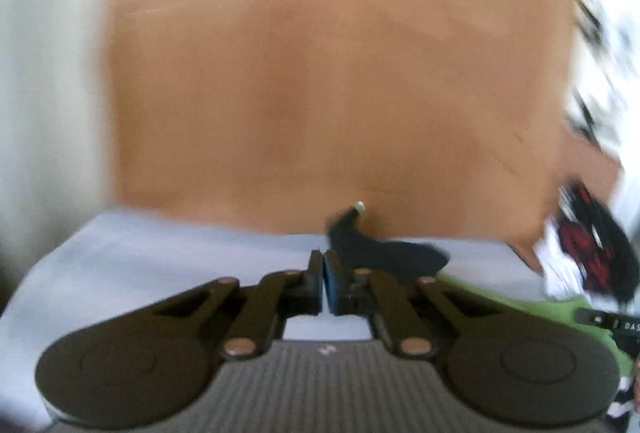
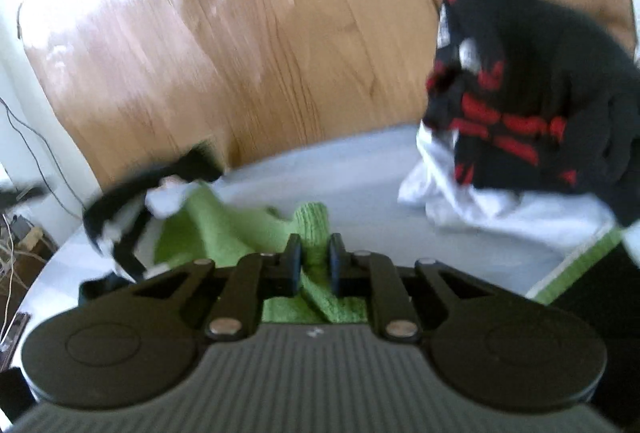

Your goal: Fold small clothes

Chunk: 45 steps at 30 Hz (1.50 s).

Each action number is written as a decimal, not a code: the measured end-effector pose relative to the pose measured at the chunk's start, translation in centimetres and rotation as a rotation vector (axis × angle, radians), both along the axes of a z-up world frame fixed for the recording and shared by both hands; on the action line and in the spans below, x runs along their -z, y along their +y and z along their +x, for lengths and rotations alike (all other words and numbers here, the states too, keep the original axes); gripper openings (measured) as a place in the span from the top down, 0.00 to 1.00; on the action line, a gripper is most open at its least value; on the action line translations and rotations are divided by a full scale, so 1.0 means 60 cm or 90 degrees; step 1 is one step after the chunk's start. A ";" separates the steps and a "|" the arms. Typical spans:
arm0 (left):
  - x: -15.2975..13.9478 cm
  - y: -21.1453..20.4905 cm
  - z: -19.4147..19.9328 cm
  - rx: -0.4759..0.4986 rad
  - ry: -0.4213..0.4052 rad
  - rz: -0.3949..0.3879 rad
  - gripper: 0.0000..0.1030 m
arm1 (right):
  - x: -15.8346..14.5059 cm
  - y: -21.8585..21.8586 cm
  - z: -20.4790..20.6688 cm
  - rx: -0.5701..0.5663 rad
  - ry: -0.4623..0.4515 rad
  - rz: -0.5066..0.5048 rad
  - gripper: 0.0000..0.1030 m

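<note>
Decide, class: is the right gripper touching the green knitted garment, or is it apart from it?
Touching. The right wrist view shows the right gripper closed on a raised fold of the green knitted garment, with both pads pressed against the cloth between them.

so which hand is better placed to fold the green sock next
Right. The right gripper is already clamped on the green sock; the left gripper is shut on nothing over bare sheet.
</note>
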State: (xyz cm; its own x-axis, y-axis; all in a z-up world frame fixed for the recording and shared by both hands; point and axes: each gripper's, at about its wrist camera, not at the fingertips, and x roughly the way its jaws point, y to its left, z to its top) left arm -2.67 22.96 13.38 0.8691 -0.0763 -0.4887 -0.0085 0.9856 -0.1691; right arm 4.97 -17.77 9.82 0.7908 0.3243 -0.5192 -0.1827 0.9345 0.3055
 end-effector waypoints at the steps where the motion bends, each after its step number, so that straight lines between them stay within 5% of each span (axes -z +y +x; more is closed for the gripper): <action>1: 0.002 0.048 -0.044 -0.037 0.007 -0.030 0.98 | -0.006 0.006 -0.004 -0.004 -0.006 -0.008 0.84; 5: 0.027 0.165 -0.197 -0.146 0.045 -0.058 0.98 | -0.030 0.028 -0.021 -0.006 -0.046 -0.043 0.84; 8: 0.035 0.179 -0.226 -0.150 0.064 -0.047 0.97 | -0.059 0.026 -0.019 0.016 -0.072 -0.034 0.84; 11: 0.051 0.139 -0.173 -0.092 0.081 -0.067 0.83 | -0.087 0.022 -0.014 0.027 -0.084 -0.015 0.84; 13: 0.073 0.098 -0.139 -0.048 0.111 -0.083 0.51 | -0.105 0.029 -0.005 0.030 -0.089 -0.021 0.84; 19: 0.163 -0.024 -0.012 0.101 0.242 -0.176 0.51 | -0.150 0.055 0.025 0.028 -0.098 -0.071 0.84; 20: 0.170 -0.040 -0.009 0.109 0.234 -0.175 0.59 | -0.156 0.058 0.029 0.030 -0.100 -0.074 0.85; 21: 0.172 -0.056 -0.009 0.106 0.216 -0.154 0.86 | -0.162 0.061 0.035 0.030 -0.101 -0.075 0.85; 22: 0.177 -0.070 -0.028 0.099 0.215 -0.148 0.88 | -0.167 0.065 0.040 0.030 -0.102 -0.074 0.85; 26: 0.144 -0.041 -0.099 0.117 0.149 -0.206 0.91 | -0.192 0.082 0.050 0.022 -0.128 -0.083 0.85; 31: 0.084 0.020 -0.292 0.131 0.024 -0.257 0.91 | -0.220 0.091 0.063 -0.013 -0.172 -0.031 0.86; 34: 0.092 0.032 -0.397 0.164 0.018 -0.286 0.86 | -0.211 0.086 0.057 -0.061 -0.190 0.035 0.86; 37: 0.094 0.034 -0.428 0.153 0.043 -0.228 0.70 | -0.172 0.083 0.046 -0.054 -0.174 0.014 0.86; 40: 0.065 0.072 -0.395 0.081 0.045 -0.210 0.59 | -0.127 0.064 0.038 -0.039 -0.127 -0.001 0.87; 45: 0.037 0.049 -0.178 0.054 0.099 -0.110 0.46 | -0.095 0.026 0.010 -0.014 -0.100 0.014 0.87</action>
State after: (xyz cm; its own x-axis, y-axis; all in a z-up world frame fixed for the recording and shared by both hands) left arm -13.35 25.88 11.14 0.7713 -0.2396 -0.5896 0.0333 0.9404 -0.3385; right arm 5.57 -16.22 15.49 0.8546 0.3521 -0.3816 -0.2498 0.9231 0.2923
